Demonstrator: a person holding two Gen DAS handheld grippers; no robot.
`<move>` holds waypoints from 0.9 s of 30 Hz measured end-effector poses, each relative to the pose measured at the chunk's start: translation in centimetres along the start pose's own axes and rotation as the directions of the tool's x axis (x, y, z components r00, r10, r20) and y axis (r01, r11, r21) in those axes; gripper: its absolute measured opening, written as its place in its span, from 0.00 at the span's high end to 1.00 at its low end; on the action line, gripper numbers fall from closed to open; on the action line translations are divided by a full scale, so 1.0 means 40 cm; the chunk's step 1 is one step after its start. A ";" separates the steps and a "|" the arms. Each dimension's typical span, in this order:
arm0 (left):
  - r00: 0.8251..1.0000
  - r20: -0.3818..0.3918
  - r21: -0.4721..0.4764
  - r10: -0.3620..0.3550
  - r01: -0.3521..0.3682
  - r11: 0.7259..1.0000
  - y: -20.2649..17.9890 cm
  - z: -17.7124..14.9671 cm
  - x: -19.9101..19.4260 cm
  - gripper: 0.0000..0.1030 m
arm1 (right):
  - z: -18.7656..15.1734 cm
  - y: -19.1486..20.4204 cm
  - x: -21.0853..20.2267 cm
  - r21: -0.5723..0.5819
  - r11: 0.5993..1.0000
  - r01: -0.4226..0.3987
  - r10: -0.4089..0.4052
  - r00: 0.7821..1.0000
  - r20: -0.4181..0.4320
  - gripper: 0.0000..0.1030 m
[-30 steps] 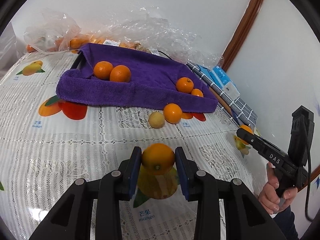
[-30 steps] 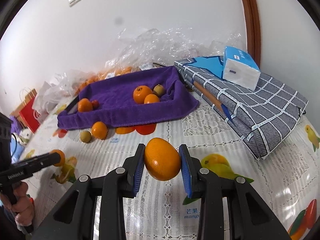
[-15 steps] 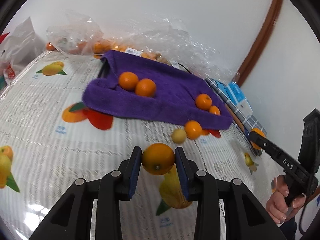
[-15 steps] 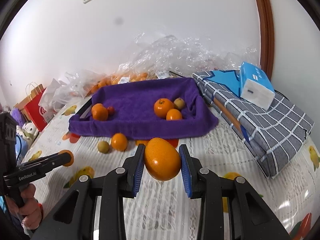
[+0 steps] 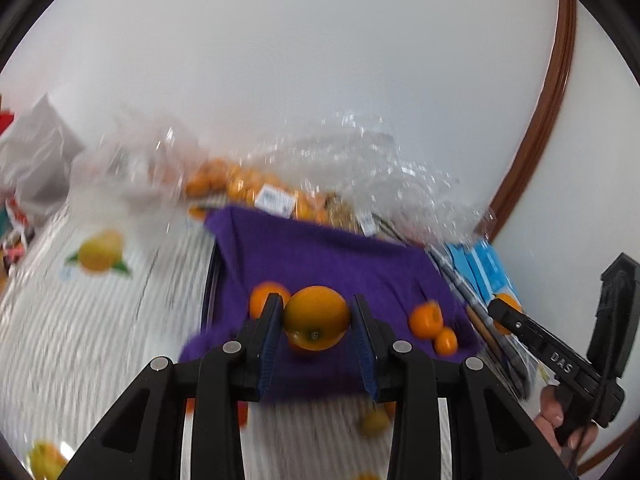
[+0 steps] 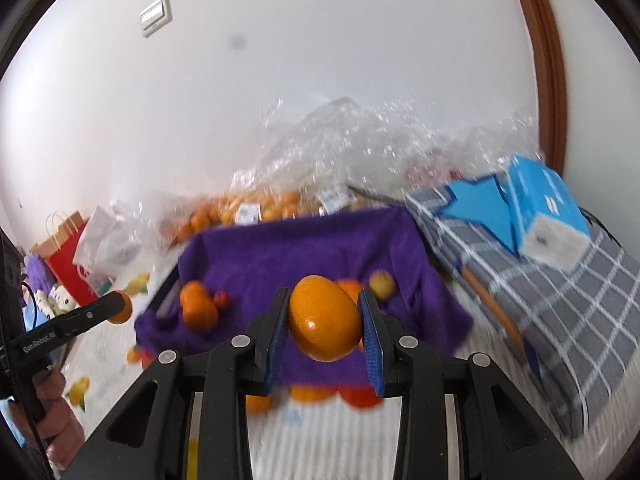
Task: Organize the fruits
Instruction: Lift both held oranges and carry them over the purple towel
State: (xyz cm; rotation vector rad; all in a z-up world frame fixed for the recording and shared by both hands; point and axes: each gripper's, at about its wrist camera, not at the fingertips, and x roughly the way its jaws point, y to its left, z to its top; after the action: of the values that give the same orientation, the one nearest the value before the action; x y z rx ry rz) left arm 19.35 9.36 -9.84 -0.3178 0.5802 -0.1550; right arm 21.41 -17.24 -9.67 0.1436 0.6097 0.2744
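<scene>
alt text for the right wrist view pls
The right hand-held gripper is shut on an orange, held in front of a purple towel-lined tray that already holds several fruits. A blue tissue pack lies on checked cloth at right; the picture is motion-blurred.

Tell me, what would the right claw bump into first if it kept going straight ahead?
Probably the purple towel, or the orange fruit lying on it just behind the big orange that the right claw holds. The picture is blurred, so depth is uncertain.

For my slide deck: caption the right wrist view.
Right gripper clamps an orange in front of the purple towel-lined tray.
</scene>
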 end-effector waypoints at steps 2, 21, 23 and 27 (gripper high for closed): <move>1.000 0.023 -0.004 -0.003 0.003 1.000 0.002 0.018 0.025 0.68 | 0.022 0.011 0.024 -0.017 1.000 -0.005 0.006 1.000 0.022 0.67; 0.997 -0.024 -0.064 0.071 -0.073 0.995 0.070 -0.023 0.125 0.68 | -0.034 -0.042 0.160 0.051 0.996 -0.070 0.076 0.990 -0.121 0.67; 0.997 -0.031 -0.063 0.067 -0.069 0.996 0.067 -0.026 0.131 0.68 | -0.036 -0.034 0.159 0.039 0.996 -0.076 0.080 0.990 -0.117 0.67; 0.997 -0.050 -0.071 0.057 -0.060 0.996 0.063 -0.031 0.145 0.68 | -0.038 -0.023 0.162 0.024 0.997 -0.076 0.078 0.990 -0.117 0.67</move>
State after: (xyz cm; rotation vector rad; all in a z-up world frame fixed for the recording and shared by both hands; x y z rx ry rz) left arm 23.58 10.09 -14.63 -0.3676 0.6430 -0.0853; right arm 25.80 -16.11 -14.63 0.1707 0.7249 0.3534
